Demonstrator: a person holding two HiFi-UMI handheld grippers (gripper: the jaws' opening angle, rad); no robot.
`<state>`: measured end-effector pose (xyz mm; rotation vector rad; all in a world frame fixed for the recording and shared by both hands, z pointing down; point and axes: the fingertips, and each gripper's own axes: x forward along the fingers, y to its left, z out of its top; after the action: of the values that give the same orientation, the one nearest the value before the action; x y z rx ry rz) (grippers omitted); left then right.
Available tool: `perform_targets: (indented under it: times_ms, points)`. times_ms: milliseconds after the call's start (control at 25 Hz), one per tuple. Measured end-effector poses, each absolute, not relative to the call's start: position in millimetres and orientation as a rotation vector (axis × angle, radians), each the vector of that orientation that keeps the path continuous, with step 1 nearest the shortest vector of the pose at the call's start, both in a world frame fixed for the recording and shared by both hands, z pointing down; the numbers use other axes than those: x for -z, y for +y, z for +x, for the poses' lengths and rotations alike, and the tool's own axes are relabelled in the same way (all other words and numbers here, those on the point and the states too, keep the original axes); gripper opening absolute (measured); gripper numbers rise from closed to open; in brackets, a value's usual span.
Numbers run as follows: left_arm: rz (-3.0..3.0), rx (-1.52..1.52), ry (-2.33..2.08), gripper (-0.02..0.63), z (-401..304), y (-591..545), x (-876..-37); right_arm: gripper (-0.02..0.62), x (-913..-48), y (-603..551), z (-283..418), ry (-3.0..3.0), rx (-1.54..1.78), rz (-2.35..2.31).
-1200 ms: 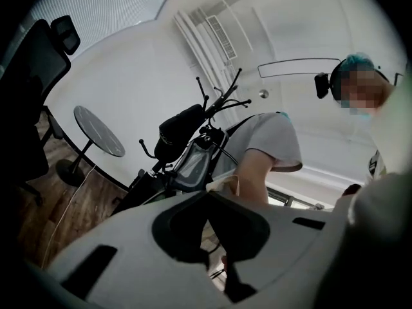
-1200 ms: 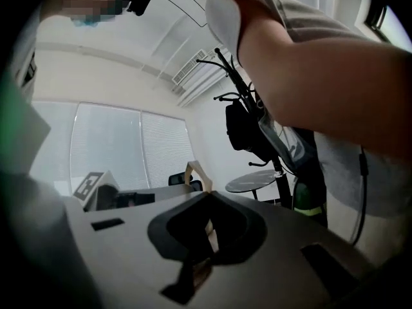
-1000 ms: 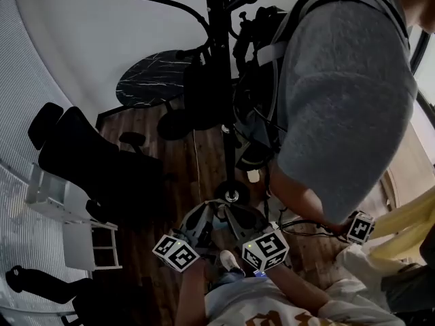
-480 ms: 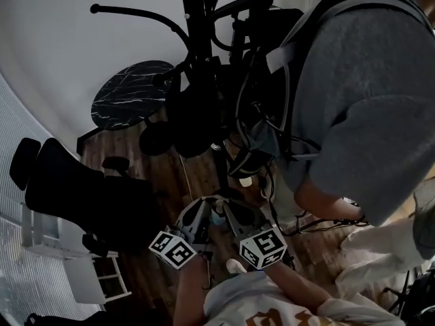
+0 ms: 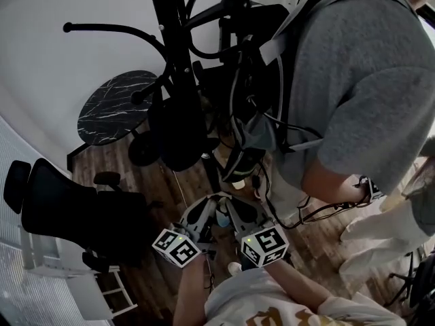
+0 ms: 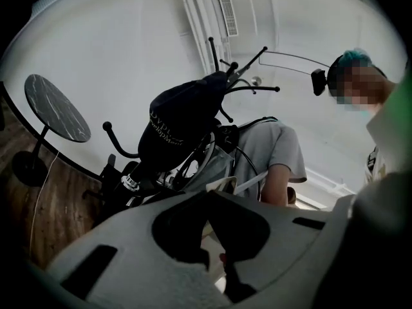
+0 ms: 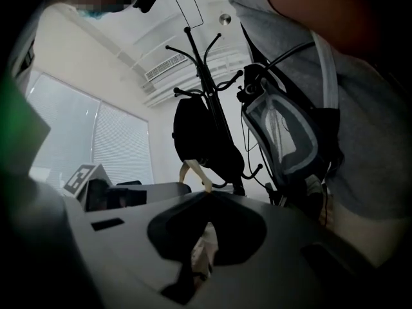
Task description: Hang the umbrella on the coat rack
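The black coat rack (image 5: 178, 66) stands ahead with curved hooks, and a black bag (image 5: 180, 131) hangs from it. It also rises in the left gripper view as the rack (image 6: 222, 76) and in the right gripper view as the rack (image 7: 209, 82). My left gripper (image 5: 204, 207) and right gripper (image 5: 231, 207) are side by side low in the head view, tips together and aimed at the rack's base. Both look shut, seen in their own views as the left gripper (image 6: 207, 192) and the right gripper (image 7: 207, 195). I cannot make out an umbrella anywhere.
A person in a grey shirt (image 5: 353, 87) stands close on the right, with a grey and black pack (image 5: 255, 134) and cables beside the rack. A round black marble table (image 5: 112, 107) is behind on the left, a black chair (image 5: 75, 209) nearer left, and a white shelf (image 5: 102, 291) below it.
The rack and table have slid left in the head view, and the grey-shirted person fills more of the right. Both grippers stay together and shut at the bottom centre.
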<state>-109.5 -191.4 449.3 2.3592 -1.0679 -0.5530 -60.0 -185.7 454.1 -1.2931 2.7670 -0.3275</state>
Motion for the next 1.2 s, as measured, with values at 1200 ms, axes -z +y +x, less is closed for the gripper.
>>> perform_targets:
  times_ms: [1200]
  points:
    - [2.361, 0.562, -1.075, 0.020, -118.9, -226.6, -466.7, 0.014, -474.0, -226.6, -63.0, 2.782, 0.350, -1.298]
